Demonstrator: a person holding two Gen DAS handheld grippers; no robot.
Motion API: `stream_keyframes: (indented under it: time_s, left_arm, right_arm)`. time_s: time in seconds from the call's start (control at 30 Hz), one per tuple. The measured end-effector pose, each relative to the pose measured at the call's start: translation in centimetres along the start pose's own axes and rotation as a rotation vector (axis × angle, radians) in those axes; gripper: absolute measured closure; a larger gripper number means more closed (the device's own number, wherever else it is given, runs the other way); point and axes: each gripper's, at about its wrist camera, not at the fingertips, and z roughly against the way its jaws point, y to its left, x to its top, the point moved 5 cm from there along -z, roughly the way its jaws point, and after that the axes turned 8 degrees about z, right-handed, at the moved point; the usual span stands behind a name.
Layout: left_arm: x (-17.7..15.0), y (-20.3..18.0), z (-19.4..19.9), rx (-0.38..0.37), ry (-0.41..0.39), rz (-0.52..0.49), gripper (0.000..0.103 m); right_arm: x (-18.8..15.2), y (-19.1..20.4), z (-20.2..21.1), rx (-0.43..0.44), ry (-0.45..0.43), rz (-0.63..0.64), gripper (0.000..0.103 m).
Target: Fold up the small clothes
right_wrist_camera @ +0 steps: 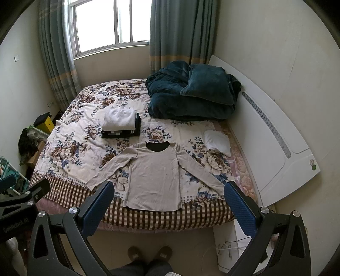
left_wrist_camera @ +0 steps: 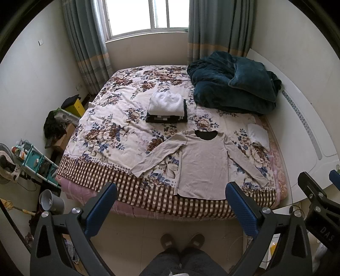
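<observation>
Two grippers up over the floor at the foot of the bed (left_wrist_camera: 89, 169), both empty. Left gripper (left_wrist_camera: 171, 192) has its blue fingers (left_wrist_camera: 102, 210) spread wide, nothing between them; right gripper (right_wrist_camera: 169, 192) likewise spread wide, holding nothing. Beige long-sleeve shirt (left_wrist_camera: 201, 165) lies flat on the floral bedspread at the near edge. Long axis runs away from the cameras: hem toward the person, dark-lined neckline (left_wrist_camera: 205, 134) toward the window (left_wrist_camera: 148, 14). Both sleeves are splayed out and angled down toward the foot; left sleeve (left_wrist_camera: 157, 156) looks longer in the left wrist view. Hem sits on the checked border. Beyond the collar, apart from it, a stack of folded clothes (left_wrist_camera: 166, 109), white on top of black. Dark teal blanket (left_wrist_camera: 231, 85) is heaped far right by the headboard (left_wrist_camera: 308, 131). Small white pillow (left_wrist_camera: 258, 133) is just right of the shirt's shoulder. Slippered feet (left_wrist_camera: 182, 241) are on the tile below.
</observation>
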Motion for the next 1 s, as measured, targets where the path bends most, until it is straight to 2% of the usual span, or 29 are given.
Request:
stream_keyframes:
  time_s: [0.67,1.0]
  left_arm:
    - [0.0,0.2,0.1,-0.003,-0.004,0.001,0.0]
    - [1.2,0.4,-0.5,-0.019,0.005,-0.012,0.0]
  right_arm:
    - [-0.3,0.3,0.3,0.004,-0.004,-0.001,0.0]
    - [1.2,2.1,-0.1,0.007,0.021,-0.019,0.0]
